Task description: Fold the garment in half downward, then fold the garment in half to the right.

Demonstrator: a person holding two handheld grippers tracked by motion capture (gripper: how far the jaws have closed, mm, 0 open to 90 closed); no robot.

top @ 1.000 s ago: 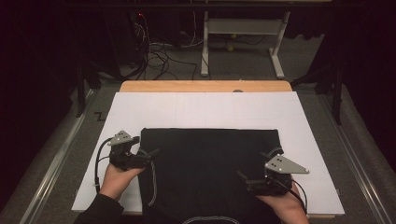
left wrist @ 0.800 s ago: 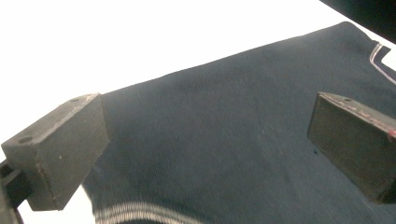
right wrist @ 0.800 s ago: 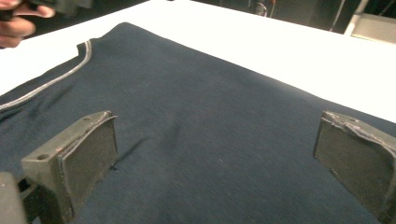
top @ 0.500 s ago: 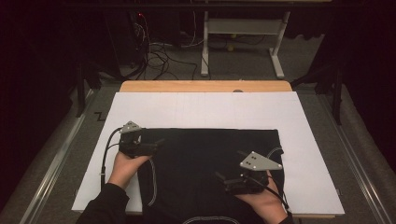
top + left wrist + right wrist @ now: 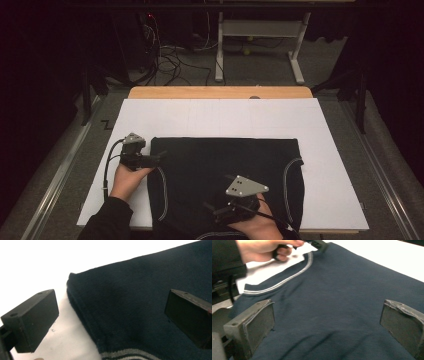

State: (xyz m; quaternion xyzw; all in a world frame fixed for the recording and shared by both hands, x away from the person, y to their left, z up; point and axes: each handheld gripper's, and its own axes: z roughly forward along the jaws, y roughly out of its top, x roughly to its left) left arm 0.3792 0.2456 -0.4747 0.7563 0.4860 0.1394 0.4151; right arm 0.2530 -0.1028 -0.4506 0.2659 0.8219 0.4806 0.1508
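A dark navy garment [image 5: 225, 167] with pale striped trim lies flat on the white table cover [image 5: 215, 117], folded to a rectangle. My left gripper [image 5: 159, 159] is at the garment's left edge near its far corner, open; in the left gripper view its jaws straddle that corner edge [image 5: 82, 312] without closing on it. My right gripper [image 5: 212, 209] hovers over the garment's near middle, open, with bare fabric [image 5: 332, 312] between its jaws. The right gripper view also shows the other hand [image 5: 264, 248] by the curved trim [image 5: 287, 277].
A wooden table edge [image 5: 220, 92] runs along the far side of the white cover. Beyond it stand a metal desk frame [image 5: 260, 45] and floor cables [image 5: 170, 55]. White cover shows to the left, right and far side of the garment.
My right gripper has moved left from the garment's right side to its near middle. My left gripper has shifted slightly forward and right, onto the garment's left edge.
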